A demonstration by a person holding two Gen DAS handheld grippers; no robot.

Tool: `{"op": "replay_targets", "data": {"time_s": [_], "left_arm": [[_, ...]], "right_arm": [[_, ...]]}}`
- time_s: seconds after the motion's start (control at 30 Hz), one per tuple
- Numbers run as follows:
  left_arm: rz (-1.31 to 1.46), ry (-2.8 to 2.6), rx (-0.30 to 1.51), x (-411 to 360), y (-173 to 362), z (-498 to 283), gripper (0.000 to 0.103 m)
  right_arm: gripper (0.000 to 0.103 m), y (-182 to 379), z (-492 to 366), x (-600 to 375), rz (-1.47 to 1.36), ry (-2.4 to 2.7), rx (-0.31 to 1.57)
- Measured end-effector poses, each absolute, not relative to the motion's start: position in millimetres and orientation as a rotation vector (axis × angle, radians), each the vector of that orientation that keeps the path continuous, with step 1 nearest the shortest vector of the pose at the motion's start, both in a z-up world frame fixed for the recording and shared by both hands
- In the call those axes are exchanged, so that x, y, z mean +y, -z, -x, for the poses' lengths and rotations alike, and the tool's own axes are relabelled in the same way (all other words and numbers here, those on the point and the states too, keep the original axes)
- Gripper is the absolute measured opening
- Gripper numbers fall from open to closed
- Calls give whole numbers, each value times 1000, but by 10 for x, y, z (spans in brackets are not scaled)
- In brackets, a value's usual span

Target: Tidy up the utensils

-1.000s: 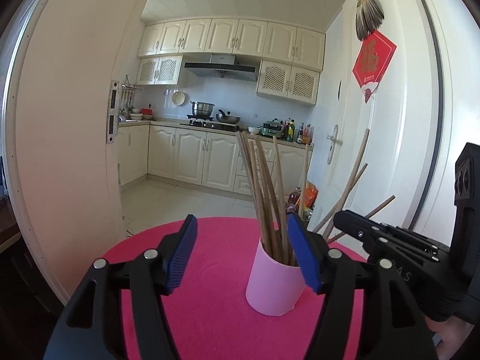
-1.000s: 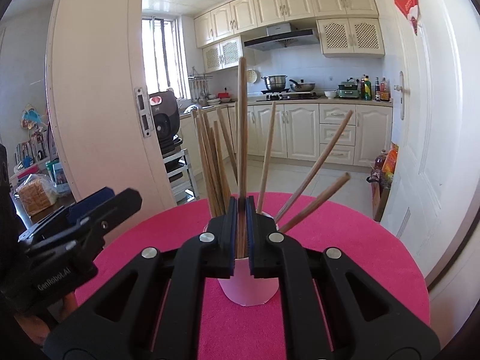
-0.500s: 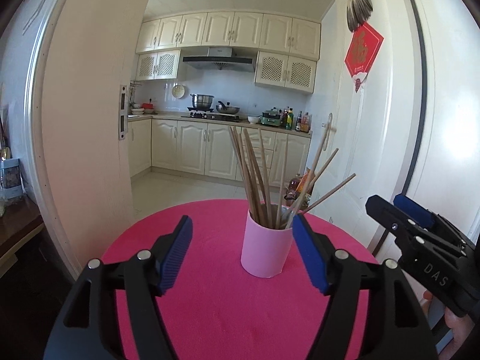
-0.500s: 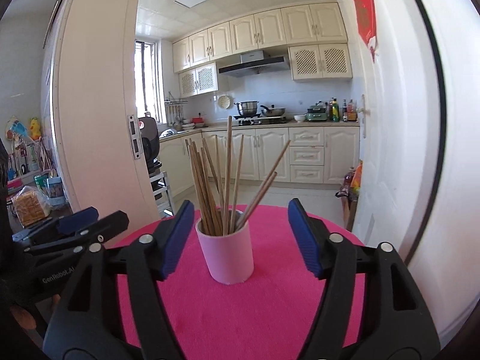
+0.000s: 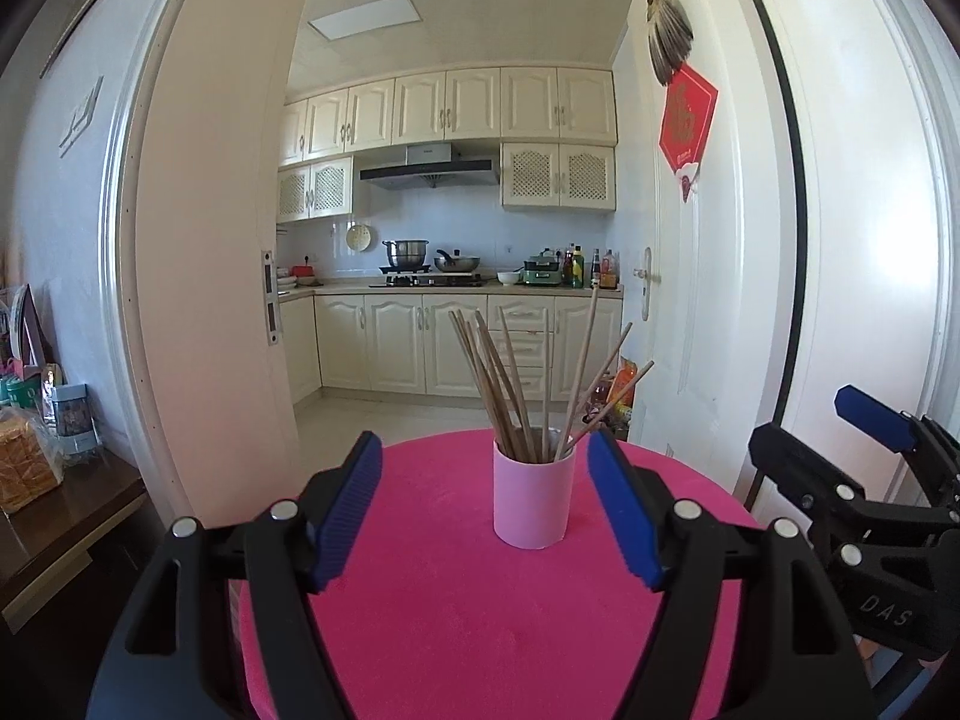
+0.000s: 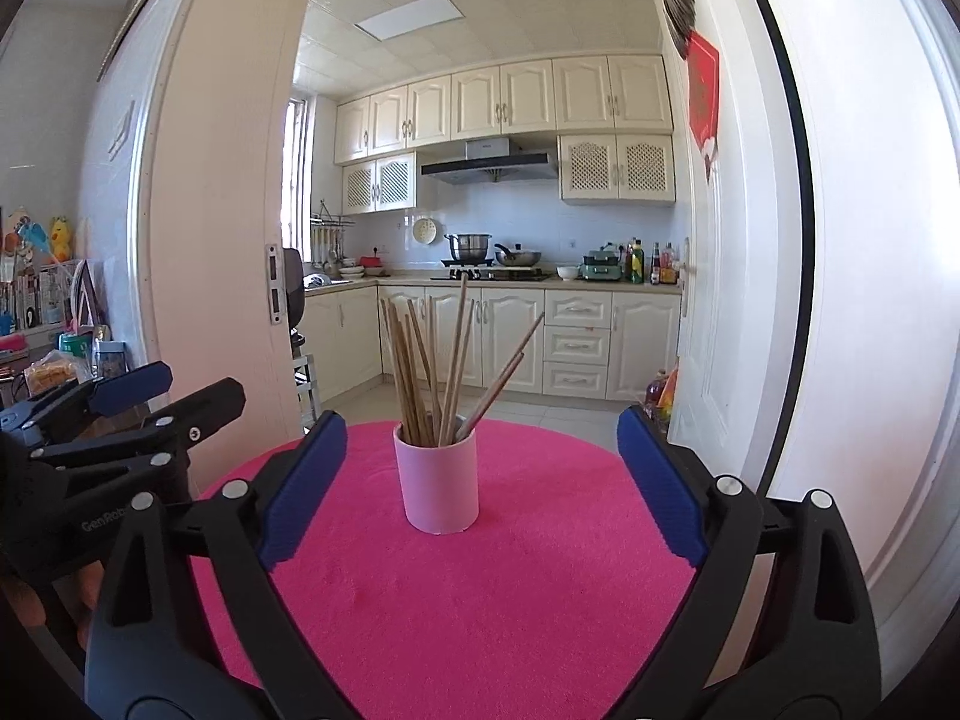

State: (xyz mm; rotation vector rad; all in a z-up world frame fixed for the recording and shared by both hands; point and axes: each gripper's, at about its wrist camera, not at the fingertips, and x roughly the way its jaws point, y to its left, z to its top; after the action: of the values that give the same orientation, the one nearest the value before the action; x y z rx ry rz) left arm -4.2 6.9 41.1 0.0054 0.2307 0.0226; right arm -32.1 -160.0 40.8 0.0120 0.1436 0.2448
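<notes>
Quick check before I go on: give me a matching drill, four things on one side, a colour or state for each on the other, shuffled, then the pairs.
Things:
1. cup
2. chopsticks
3. tablecloth
4. right gripper

Colour or state:
A. bright magenta
B. open, nothing between the pads
C. pale pink, upright
D. brown, standing in the cup

Pairs: 1-C, 2-D, 3-A, 4-B

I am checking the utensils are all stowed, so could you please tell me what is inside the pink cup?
The pink cup holds a bunch of wooden chopsticks standing upright and fanning outward. Their lower ends and the cup's bottom are hidden by its opaque wall.
</notes>
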Motion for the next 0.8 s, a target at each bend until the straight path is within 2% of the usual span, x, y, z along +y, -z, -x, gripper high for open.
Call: {"op": "replay_targets", "data": {"time_s": [0.8], "left_arm": [[-42,-27,122,-77,-723,398,71]], "right_arm": [[94,-527,624,-1641,-6,-235,96]]}}
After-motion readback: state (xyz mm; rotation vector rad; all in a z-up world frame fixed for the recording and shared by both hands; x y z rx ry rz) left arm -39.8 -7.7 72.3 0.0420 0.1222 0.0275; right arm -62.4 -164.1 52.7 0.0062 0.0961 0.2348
